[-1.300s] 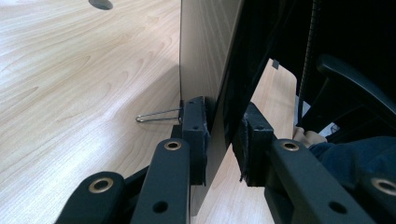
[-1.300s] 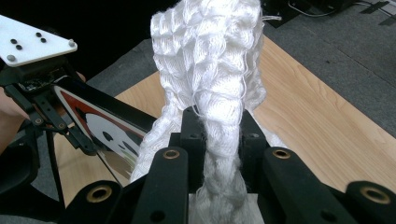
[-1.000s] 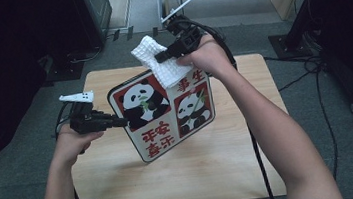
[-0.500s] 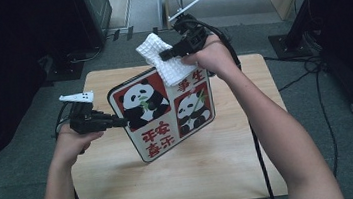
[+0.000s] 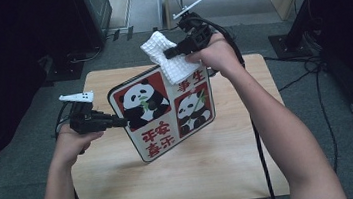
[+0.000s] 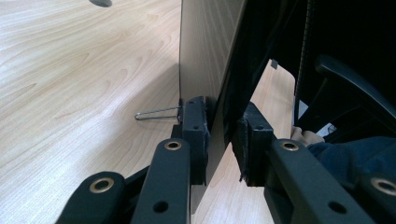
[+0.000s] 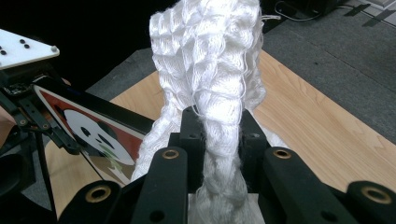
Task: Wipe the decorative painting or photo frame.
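Left tool (image 5: 116, 121) is clamped on the left edge of the panda board (image 5: 163, 111), holding it tilted above the tabletop (image 5: 213, 171). In the left gripper view the board's edge (image 6: 219, 70) sits pinched between that tool's two pads, with a thin wire clip (image 6: 156, 114) lying on the tabletop just beyond the jaws.

Right tool (image 5: 169, 53) is closed on a white waffle-weave cloth (image 5: 167, 55); in the right gripper view the cloth (image 7: 210, 70) is bunched between the jaws and rises above them. The cloth's lower part lies against the board's top right corner, directly below the right tool.

Compared with a second ago: the left tool and the board have not shifted. The right tool and cloth sit much as before, at the board's upper right corner; any displacement is very slight. Both grips are unchanged.
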Demonstrator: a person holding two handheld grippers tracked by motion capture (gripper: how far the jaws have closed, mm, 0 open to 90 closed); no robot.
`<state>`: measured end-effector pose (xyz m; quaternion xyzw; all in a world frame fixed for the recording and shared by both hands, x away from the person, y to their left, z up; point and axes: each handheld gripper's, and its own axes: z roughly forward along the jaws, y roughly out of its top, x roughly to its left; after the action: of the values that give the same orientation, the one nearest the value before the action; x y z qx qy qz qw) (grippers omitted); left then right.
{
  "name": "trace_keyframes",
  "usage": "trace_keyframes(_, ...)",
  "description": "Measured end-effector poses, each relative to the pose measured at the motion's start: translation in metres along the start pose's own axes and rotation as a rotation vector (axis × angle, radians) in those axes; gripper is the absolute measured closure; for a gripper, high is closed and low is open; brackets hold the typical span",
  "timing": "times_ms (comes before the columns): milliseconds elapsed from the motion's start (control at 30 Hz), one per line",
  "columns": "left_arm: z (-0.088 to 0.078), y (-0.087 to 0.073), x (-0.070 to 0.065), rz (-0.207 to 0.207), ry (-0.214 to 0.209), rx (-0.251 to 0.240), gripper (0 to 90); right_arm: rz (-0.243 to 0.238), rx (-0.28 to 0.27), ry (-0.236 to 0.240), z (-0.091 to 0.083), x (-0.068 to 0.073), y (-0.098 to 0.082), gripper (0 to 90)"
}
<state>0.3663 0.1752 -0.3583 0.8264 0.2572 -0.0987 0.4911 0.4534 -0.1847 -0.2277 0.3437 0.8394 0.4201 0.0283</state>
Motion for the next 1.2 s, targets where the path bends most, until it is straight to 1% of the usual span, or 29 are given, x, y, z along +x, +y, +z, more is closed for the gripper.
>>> trace_keyframes(433, -0.001, 0.0, 0.001, -0.007, -0.003, 0.003, 76.1, 0.01, 0.002, -0.03, -0.008, -0.011, -0.002, 77.9)
trace_keyframes(633, -0.001, 0.0, 0.001, -0.004, -0.002, 0.006, 76.2, 0.023, 0.002, -0.044, -0.013, -0.016, -0.004, 78.0)
trace_keyframes(1200, -0.001, 0.0, 0.002, -0.004, -0.001, 0.005, 76.3, 0.044, -0.012, -0.087, -0.025, -0.032, -0.01, 77.9)
